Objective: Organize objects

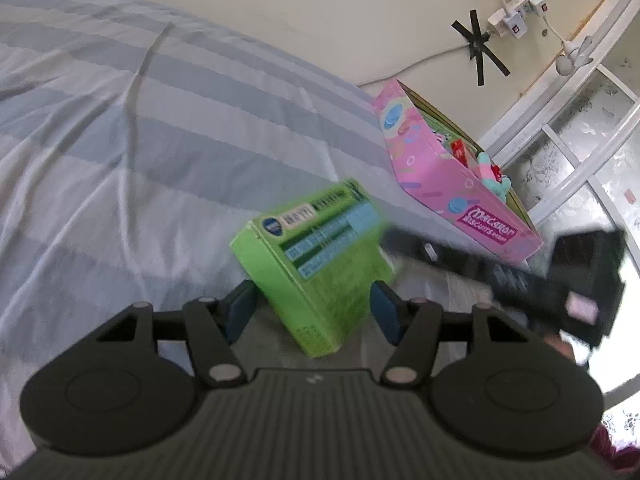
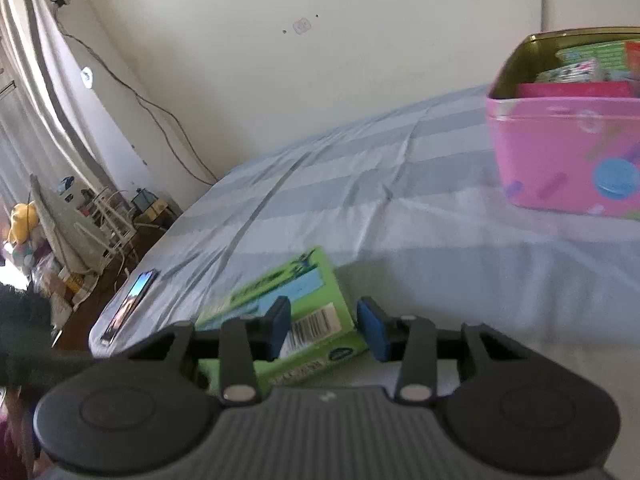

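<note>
A green carton (image 1: 316, 264) lies on the striped bedsheet (image 1: 160, 140), blurred by motion. My left gripper (image 1: 314, 312) is open, its blue pads either side of the carton's near end with gaps showing. In the right wrist view the same carton (image 2: 280, 320) sits between the blue pads of my right gripper (image 2: 324, 330); the jaws stand apart and I cannot tell whether they press on it. The right gripper's black body (image 1: 520, 276) reaches in from the right in the left wrist view. A pink biscuit tin (image 1: 452, 184) stands open on the bed, holding small items.
The pink tin (image 2: 568, 136) is at the upper right in the right wrist view. A phone (image 2: 130, 304) lies at the bed's left edge. Clutter and a stuffed toy (image 2: 22, 220) sit on the floor beyond. A window frame (image 1: 580, 128) is behind the tin.
</note>
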The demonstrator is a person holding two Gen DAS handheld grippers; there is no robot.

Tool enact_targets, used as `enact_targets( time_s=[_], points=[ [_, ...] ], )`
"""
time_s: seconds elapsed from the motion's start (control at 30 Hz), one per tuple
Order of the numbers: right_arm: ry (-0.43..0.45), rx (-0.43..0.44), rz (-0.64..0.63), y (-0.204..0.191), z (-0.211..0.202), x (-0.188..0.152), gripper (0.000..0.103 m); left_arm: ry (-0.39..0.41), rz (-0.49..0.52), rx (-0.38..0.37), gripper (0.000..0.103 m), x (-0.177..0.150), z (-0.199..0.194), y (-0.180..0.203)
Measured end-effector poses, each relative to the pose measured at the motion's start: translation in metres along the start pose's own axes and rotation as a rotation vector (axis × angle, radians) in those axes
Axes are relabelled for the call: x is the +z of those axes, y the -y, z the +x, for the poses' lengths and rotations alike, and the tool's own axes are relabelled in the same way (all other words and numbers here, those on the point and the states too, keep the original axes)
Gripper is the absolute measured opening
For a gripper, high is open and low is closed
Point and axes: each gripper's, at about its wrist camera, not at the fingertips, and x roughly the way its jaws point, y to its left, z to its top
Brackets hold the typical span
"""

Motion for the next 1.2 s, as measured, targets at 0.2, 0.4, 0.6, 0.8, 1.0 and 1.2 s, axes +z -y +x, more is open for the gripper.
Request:
enact_targets(
  time_s=[0.2,0.4,0.6,0.8,1.0,1.2],
  points=[
    [0.055,-0.057,-0.007,0.011,-0.049,-0.032,0.037,-0.068,0.146,-0.020,0.065,0.003,0.029,0.032],
    [0.135,-0.212,0.040,0.032,-0.102,-0.057,0.040,-0.152,0.313,-0.107,0.066,-0.001,0.070,0.089],
    [0.207,-0.297,0.157,0.061,-0.147,-0.082,0.040,-0.202,0.449,-0.153,0.070,-0.013,0.104,0.146],
    [0.262,-0.367,0.176,0.073,-0.169,-0.089,0.041,-0.163,0.521,-0.110,0.074,-0.014,0.112,0.174],
    [0.290,-0.414,0.143,0.073,-0.181,-0.094,0.042,-0.096,0.566,0.002,0.074,-0.012,0.107,0.172],
    [0.336,-0.424,0.092,0.063,-0.180,-0.101,0.067,-0.077,0.555,0.039,0.075,-0.008,0.105,0.169]
  ],
)
